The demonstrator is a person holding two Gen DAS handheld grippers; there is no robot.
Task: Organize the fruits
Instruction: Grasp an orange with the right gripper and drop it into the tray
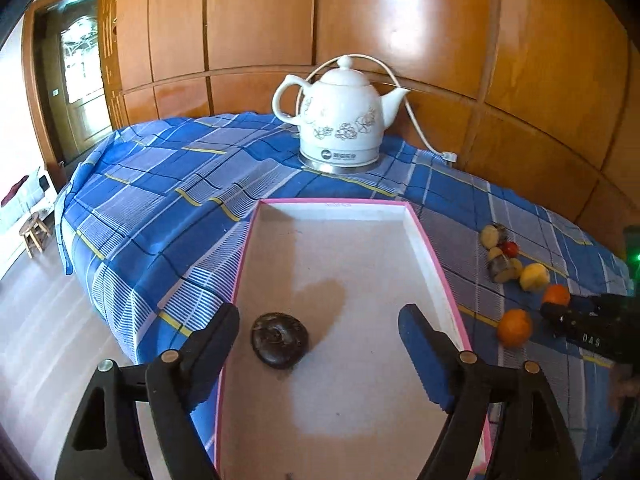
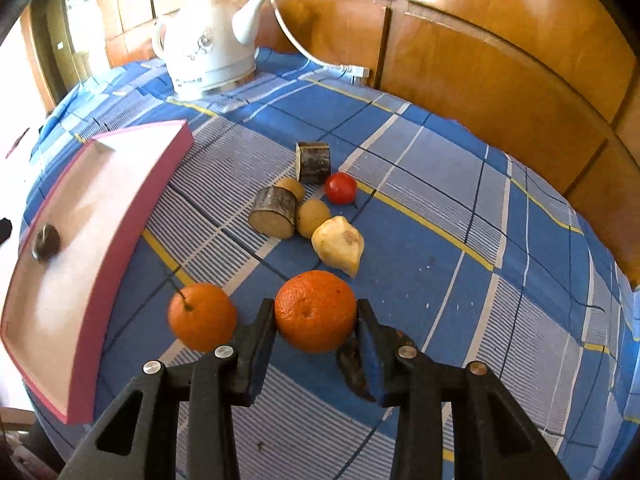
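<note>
Left gripper (image 1: 318, 332) nearest the lens, jaws wide apart, gripping nothing; hovers over pink-rimmed tray (image 1: 416, 224). Dark round fruit (image 1: 279, 339) lies on tray floor between the fingers, nearer the left one, touching neither. Right gripper (image 2: 316, 316) jaws narrowed onto an orange (image 2: 315, 310), pads pressing both its sides. Second orange (image 2: 202, 316) just left of that gripper's left finger, apart from it. Beyond on the blue plaid cloth (image 2: 440, 184): two cut dark-skinned pieces, small tan fruits, a pale yellow piece (image 2: 338, 245), red cherry tomato (image 2: 340, 188). White kettle (image 1: 340, 120) at back.
</note>
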